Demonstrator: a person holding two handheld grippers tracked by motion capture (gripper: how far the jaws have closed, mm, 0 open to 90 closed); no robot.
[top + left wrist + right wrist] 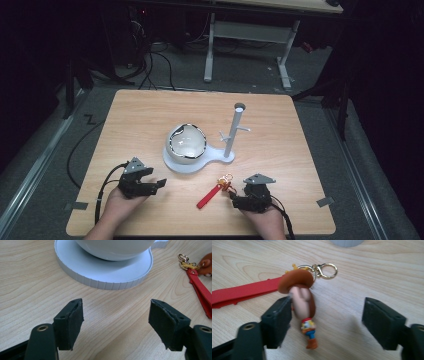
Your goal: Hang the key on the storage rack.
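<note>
Straddling the cowboy figure keychain with the right gripper.
Jaws apart, one touching the figure; left gripper jaws apart, near white stand base.

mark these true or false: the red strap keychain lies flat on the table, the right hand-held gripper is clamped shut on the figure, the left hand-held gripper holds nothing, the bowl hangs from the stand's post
1. The red strap keychain lies on the table: true.
2. The right hand-held gripper is clamped shut on the figure: false; its jaws stand apart, the figure beside the left one.
3. The left hand-held gripper holds nothing: true; bare wood between its jaws.
4. The bowl hangs from the post: false; it sits on the stand's round base.
</note>
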